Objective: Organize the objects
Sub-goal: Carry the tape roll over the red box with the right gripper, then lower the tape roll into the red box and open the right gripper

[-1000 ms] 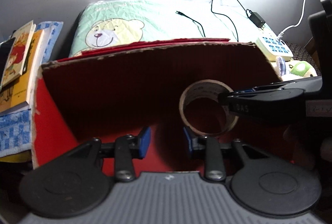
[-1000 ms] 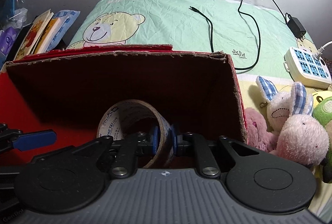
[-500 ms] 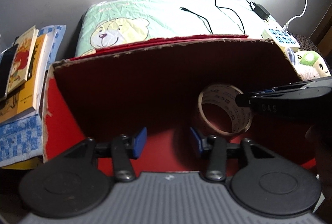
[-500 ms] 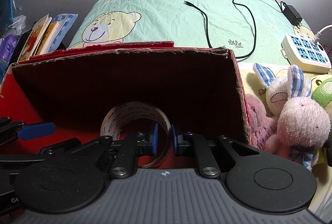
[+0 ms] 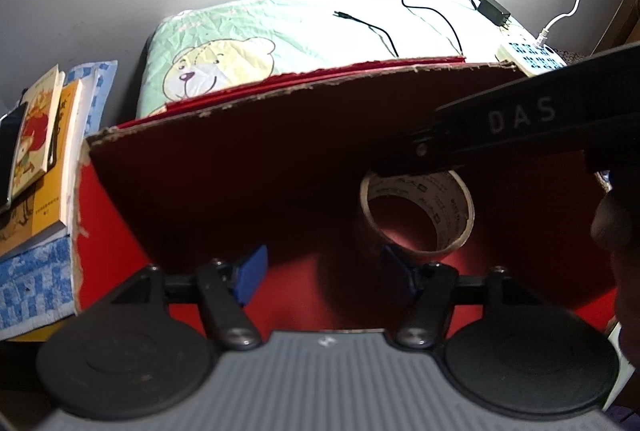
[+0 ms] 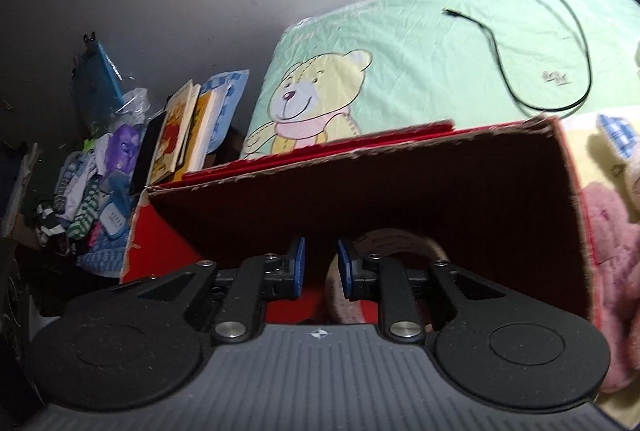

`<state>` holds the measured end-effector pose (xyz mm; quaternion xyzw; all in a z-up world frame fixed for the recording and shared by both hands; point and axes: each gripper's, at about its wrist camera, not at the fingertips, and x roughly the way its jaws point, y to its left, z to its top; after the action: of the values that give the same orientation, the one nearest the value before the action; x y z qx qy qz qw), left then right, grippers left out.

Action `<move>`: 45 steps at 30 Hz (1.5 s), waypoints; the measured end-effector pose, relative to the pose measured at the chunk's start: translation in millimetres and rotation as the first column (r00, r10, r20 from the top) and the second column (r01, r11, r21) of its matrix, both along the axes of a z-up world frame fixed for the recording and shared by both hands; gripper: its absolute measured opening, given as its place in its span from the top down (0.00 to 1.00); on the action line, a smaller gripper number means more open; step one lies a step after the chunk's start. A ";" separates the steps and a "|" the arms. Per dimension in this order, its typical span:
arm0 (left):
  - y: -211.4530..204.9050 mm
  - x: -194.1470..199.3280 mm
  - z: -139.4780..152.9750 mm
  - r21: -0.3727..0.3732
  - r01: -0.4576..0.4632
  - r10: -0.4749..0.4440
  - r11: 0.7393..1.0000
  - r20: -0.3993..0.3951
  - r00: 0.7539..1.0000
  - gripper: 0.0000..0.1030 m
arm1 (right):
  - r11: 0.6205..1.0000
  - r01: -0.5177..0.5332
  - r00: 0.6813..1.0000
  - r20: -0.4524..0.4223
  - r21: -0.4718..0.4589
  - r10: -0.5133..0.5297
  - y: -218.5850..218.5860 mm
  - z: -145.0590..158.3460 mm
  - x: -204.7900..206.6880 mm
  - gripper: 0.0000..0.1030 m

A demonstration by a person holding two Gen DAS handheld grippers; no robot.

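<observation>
Right wrist view showed my right gripper (image 6: pixel 321 268) slightly parted and empty, the beige ring-shaped tape roll (image 6: pixel 394 240) lying released just ahead inside the red cardboard box (image 6: pixel 440 183), with plush toys apparently left to sort.

"DAS" on right tongs (image 5: pixel 520 135)

Dim fisheye views, glare at upper right, box (image 5: pixel 248 191) interior shadowed, edges blurred.
</observation>
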<state>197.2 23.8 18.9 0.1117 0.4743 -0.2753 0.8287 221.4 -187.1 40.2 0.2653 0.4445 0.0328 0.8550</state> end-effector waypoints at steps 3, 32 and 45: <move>-0.2 1.7 -1.5 0.002 -0.004 0.004 1.000 -0.015 1.000 0.33 | 0.996 -0.046 0.999 -0.017 0.073 0.048 8.1 -8.5 7.8 0.79; -3.1 5.9 -7.9 0.089 -0.073 0.074 0.993 -0.016 0.997 0.25 | 0.992 0.107 0.977 -0.180 -0.067 -0.117 -5.9 -29.6 -10.4 0.84; -4.9 2.3 -7.9 0.139 -0.127 0.120 0.982 0.057 0.991 0.22 | 0.989 0.090 0.981 -0.159 -0.115 -0.108 0.5 -25.0 -10.4 0.82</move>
<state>199.5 19.0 11.0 0.1473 0.4787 -0.1860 0.8453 211.0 -186.5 15.2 0.2427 0.5009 -0.0557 0.8289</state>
